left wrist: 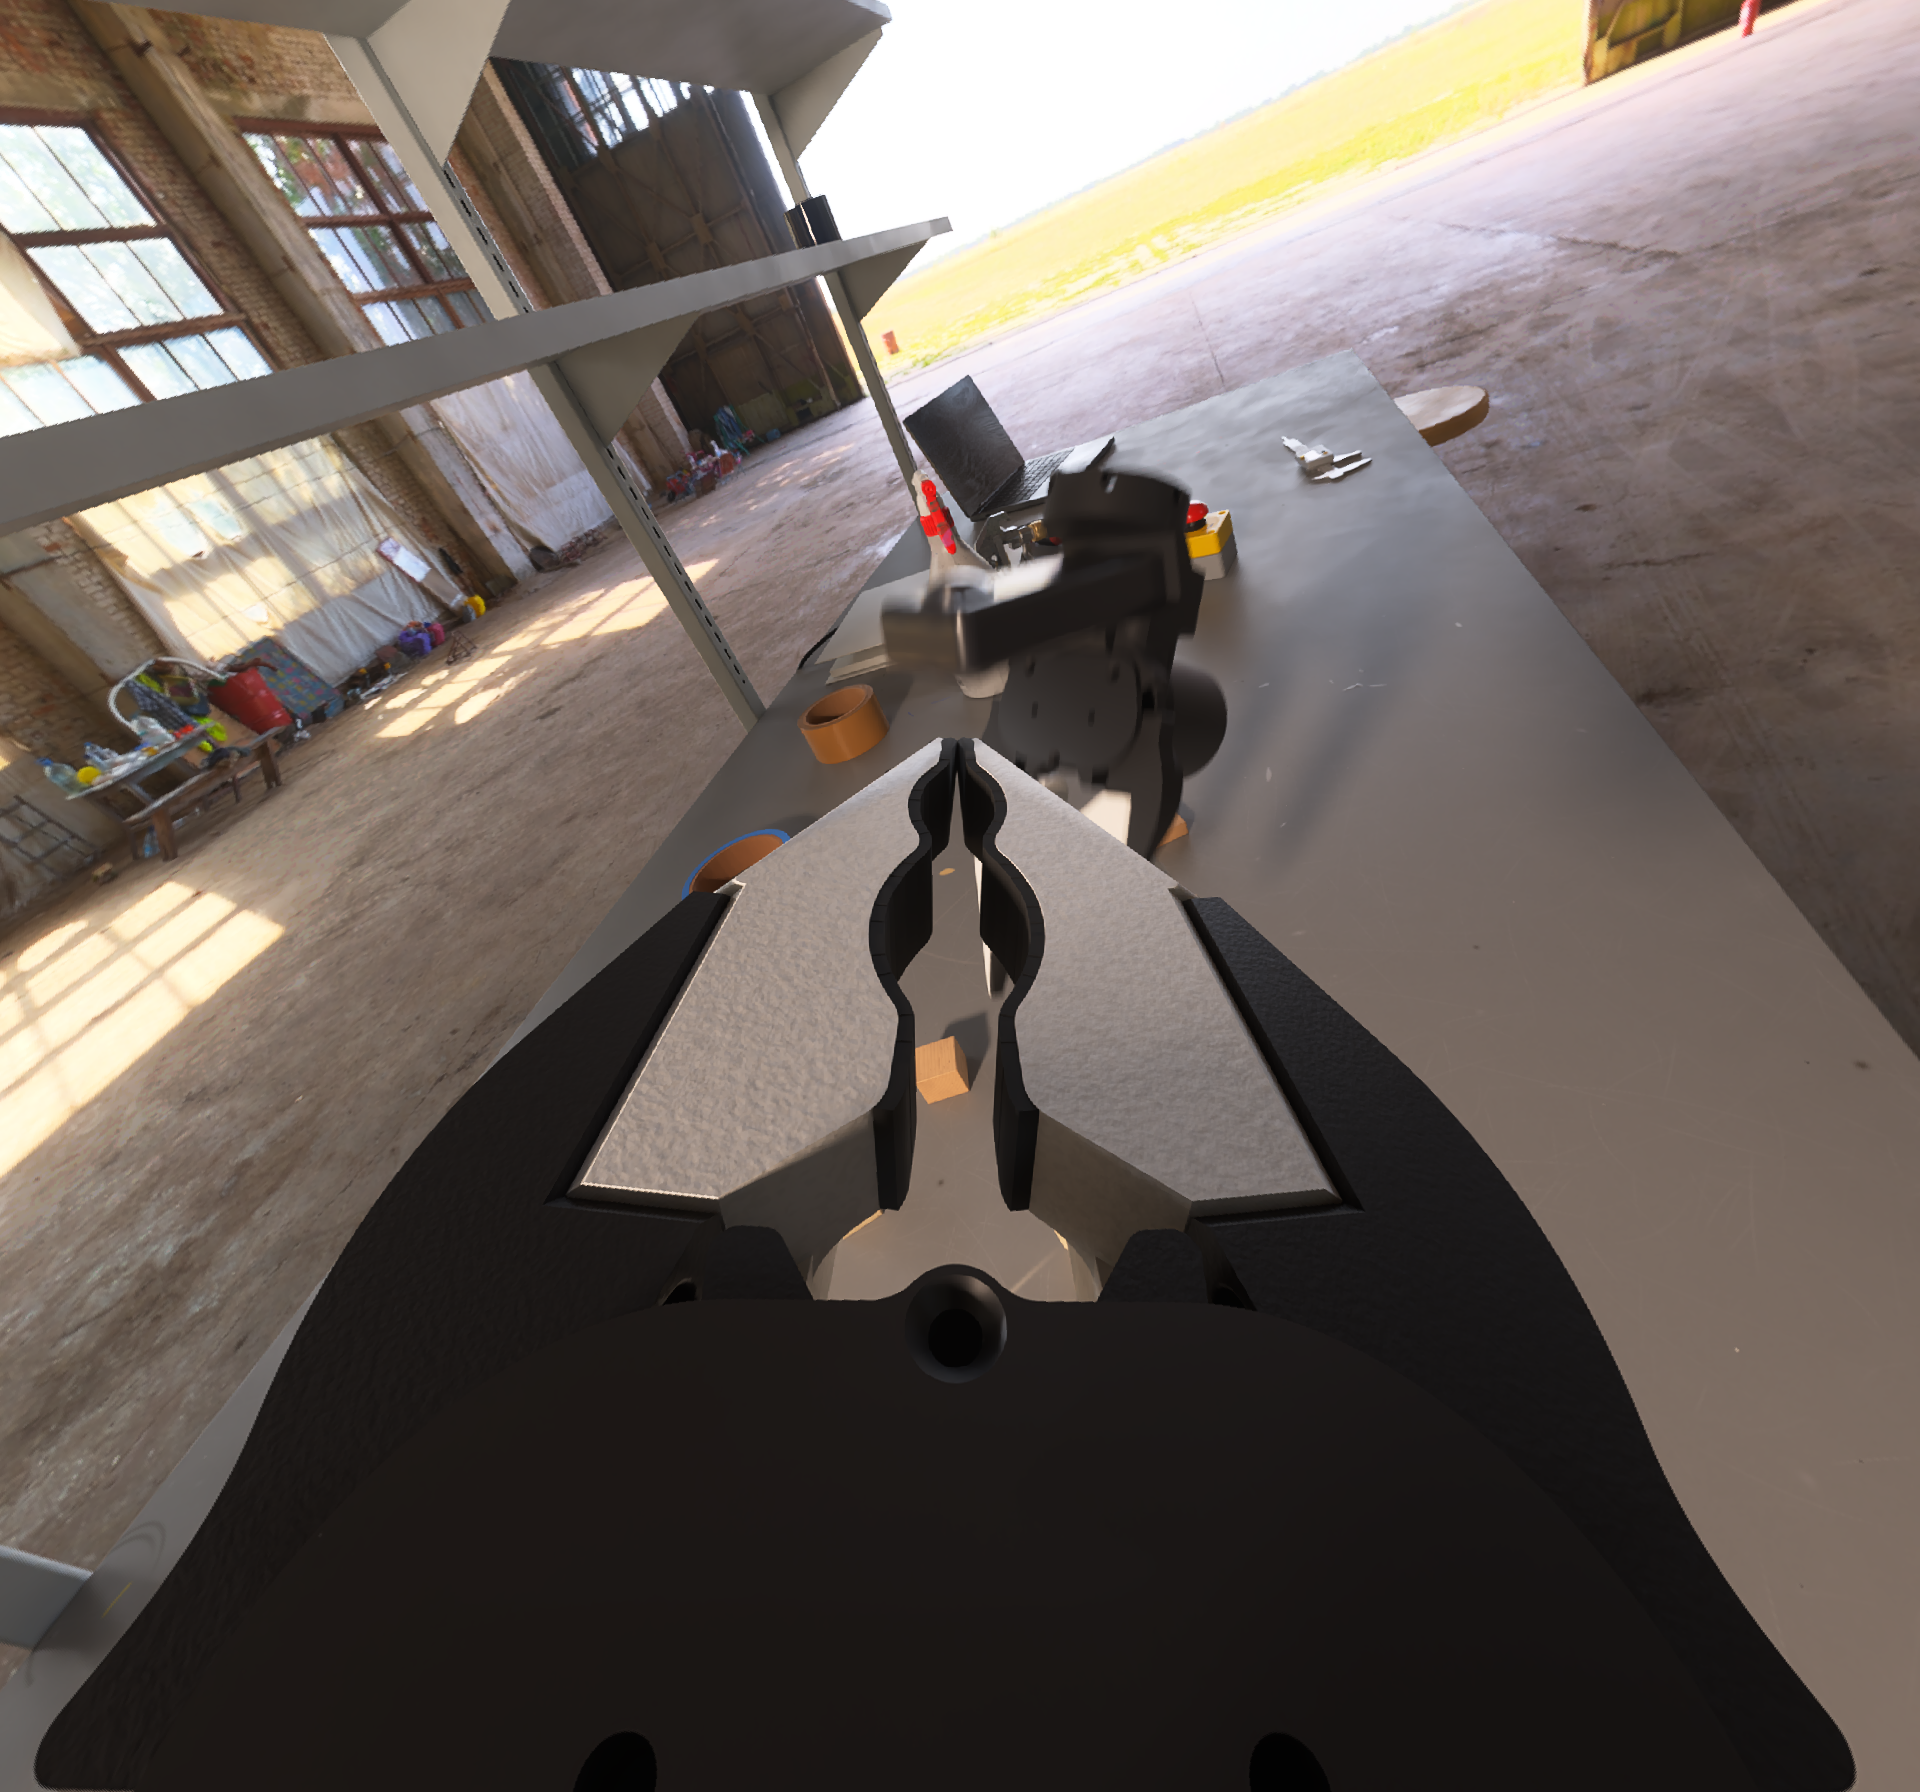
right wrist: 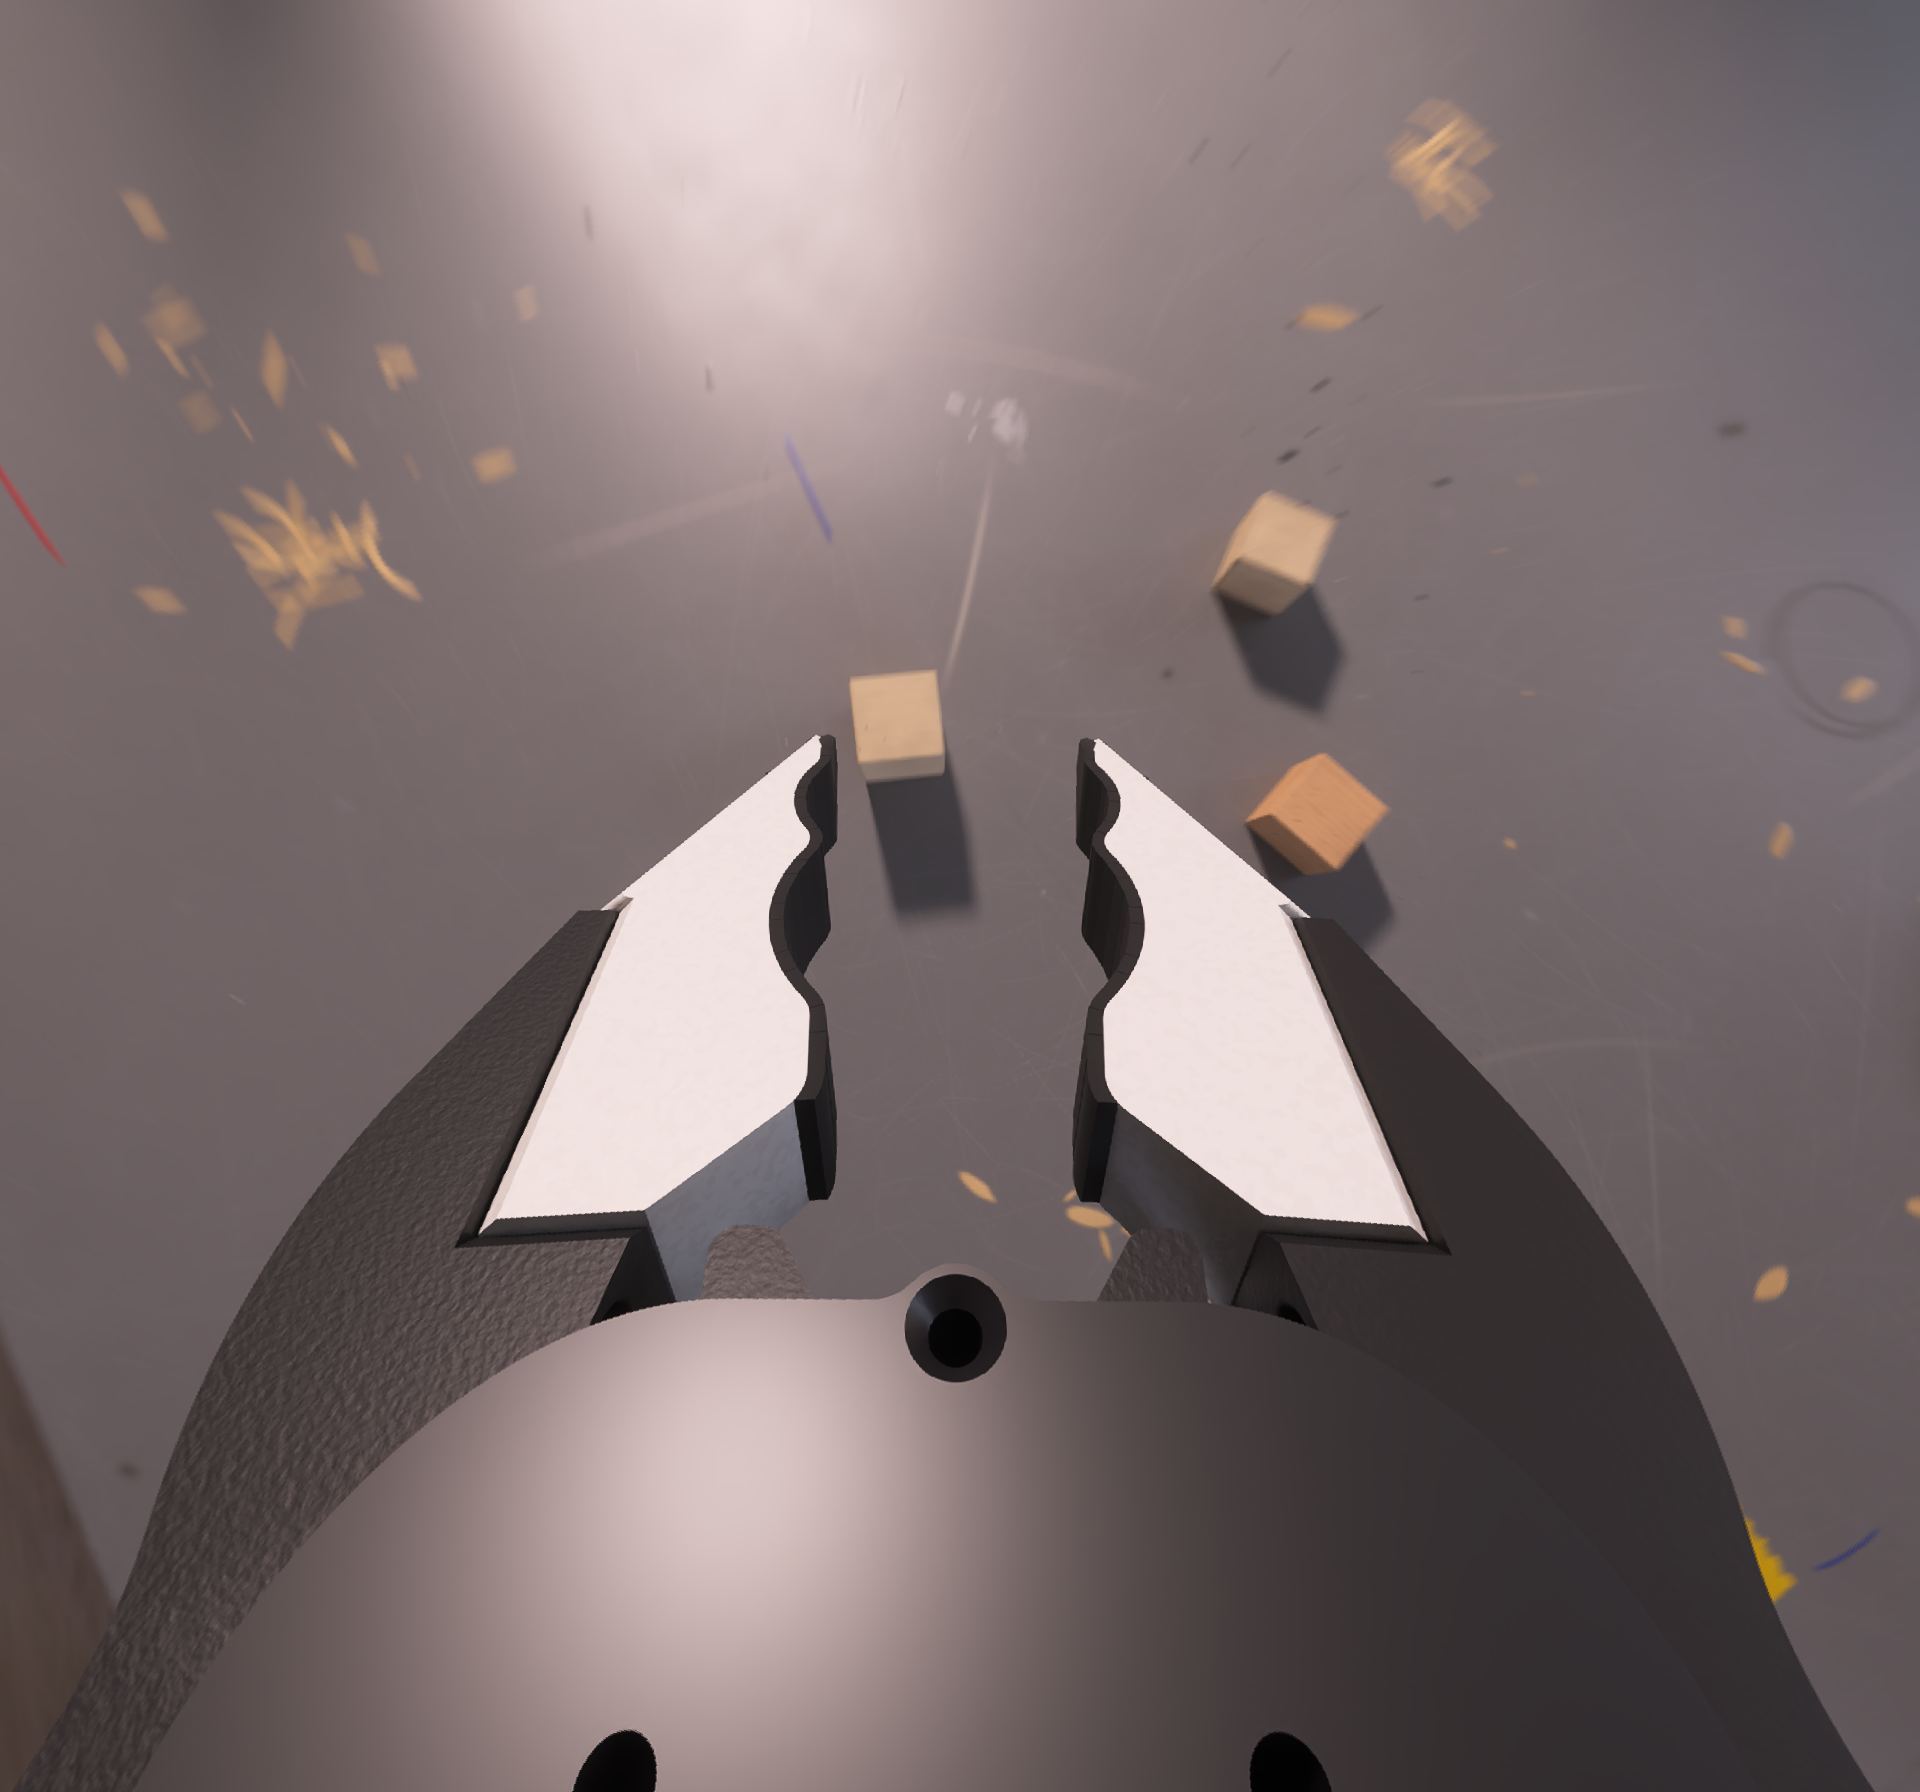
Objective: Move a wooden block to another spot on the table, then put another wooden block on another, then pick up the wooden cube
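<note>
In the right wrist view, three wooden blocks lie on the grey table point(right wrist: 416, 807). A pale block point(right wrist: 896, 724) is just beyond my right gripper's point(right wrist: 954, 755) tips, slightly left of the gap. A second pale block point(right wrist: 1273, 549) lies farther right, and an orange-brown cube point(right wrist: 1317, 812) lies right of the right finger. The right gripper is open, empty and points down at the table. My left gripper point(left wrist: 956, 755) is shut, its tips touching. An orange-brown block point(left wrist: 940, 1067) on the table shows through the gap between its fingers. The right gripper point(left wrist: 1091, 662) appears blurred beyond it.
A grey shelf rack point(left wrist: 582, 329) stands along the table's left side. A tape roll point(left wrist: 842, 722), a laptop point(left wrist: 987, 449), a yellow box with a red button point(left wrist: 1210, 532) and a white metal part point(left wrist: 1325, 462) lie farther along. Wood shavings point(right wrist: 301, 537) are scattered on the table.
</note>
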